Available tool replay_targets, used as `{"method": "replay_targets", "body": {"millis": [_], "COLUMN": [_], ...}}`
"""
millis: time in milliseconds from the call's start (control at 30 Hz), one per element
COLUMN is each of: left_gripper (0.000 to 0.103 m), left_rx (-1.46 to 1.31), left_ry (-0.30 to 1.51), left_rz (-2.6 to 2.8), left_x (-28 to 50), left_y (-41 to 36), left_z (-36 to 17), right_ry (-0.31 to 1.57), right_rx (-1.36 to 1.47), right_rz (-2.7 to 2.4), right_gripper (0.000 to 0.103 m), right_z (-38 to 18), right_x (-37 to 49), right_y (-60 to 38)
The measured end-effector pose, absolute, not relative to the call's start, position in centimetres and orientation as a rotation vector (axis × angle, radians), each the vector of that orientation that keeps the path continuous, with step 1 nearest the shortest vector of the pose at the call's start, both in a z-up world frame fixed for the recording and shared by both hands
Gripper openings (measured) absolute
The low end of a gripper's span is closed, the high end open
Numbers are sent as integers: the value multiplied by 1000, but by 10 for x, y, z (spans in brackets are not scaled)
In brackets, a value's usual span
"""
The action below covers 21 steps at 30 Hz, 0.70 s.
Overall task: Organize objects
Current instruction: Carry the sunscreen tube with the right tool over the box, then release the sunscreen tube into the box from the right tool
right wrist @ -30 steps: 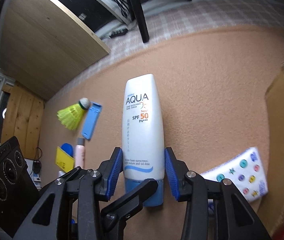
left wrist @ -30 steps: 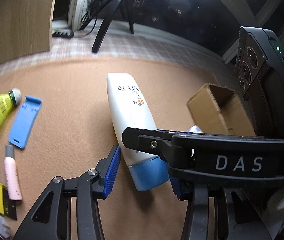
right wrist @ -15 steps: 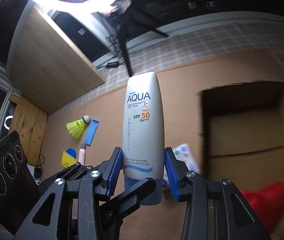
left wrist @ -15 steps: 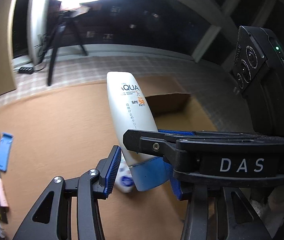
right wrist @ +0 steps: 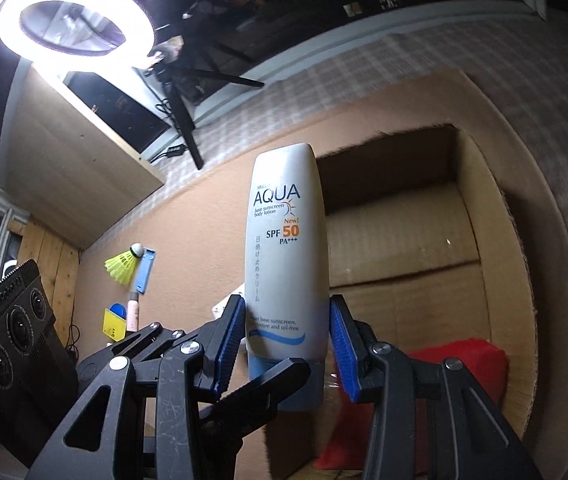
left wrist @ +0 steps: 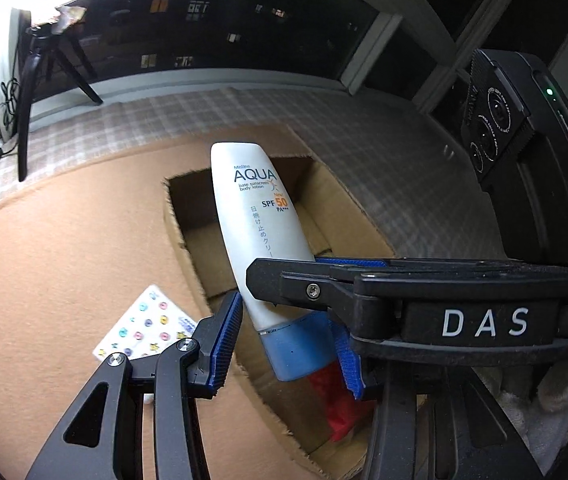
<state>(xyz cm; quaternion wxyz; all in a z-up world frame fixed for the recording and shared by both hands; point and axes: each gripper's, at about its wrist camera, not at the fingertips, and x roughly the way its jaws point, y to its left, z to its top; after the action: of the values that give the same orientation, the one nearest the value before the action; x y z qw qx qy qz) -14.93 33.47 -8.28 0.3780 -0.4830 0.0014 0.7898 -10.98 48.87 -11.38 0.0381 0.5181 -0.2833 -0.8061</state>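
A white AQUA sunscreen tube (left wrist: pixel 259 236) with a blue cap is held in the air over an open cardboard box (left wrist: pixel 187 224). Both grippers close on its lower end: my left gripper (left wrist: pixel 288 344) and my right gripper (right wrist: pixel 286 344), blue pads at either side of the tube. The right gripper's finger crosses in front of the tube in the left wrist view. The tube (right wrist: pixel 288 248) stands upright in the right wrist view, with the box (right wrist: pixel 484 208) behind it. A red object (right wrist: pixel 468 364) lies in the box.
A sticker sheet (left wrist: pixel 143 328) lies on the tan mat left of the box. Farther left lie a yellow shuttlecock (right wrist: pixel 121 268), a blue strip (right wrist: pixel 144 270), a pink tube (right wrist: pixel 133 312) and a yellow card (right wrist: pixel 113 324). A ring light (right wrist: pixel 75 24) on a tripod stands behind.
Both grippers lifted the tube off the mat and carried it right, over the cardboard box. The small items on the left fell farther away.
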Motion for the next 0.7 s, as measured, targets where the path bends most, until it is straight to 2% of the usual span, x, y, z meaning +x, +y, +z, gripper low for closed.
{"method": "replay_targets", "body": {"millis": [367, 433, 500, 533, 700], "left_gripper": [48, 53, 70, 70, 70], "left_rx": [-1257, -1265, -1267, -1263, -1257], "left_ry": [58, 69, 68, 65, 52], "left_rz": [2001, 2002, 2011, 2015, 2031], "left_x": [-145, -143, -141, -140, -137], "left_y": [344, 342, 339, 336, 319], "left_z": [-94, -93, -91, -90, -85], "right_ry": [-845, -843, -839, -837, -839], "right_rx": [1614, 1610, 1633, 1639, 1635], "right_rz": [-2476, -2493, -2510, -2521, -2544], "right_gripper": [39, 40, 46, 50, 50], "right_z": [-122, -121, -120, -120, -116], "right_x": [-105, -104, -104, -104, -98], "right_y": [492, 493, 495, 496, 498]}}
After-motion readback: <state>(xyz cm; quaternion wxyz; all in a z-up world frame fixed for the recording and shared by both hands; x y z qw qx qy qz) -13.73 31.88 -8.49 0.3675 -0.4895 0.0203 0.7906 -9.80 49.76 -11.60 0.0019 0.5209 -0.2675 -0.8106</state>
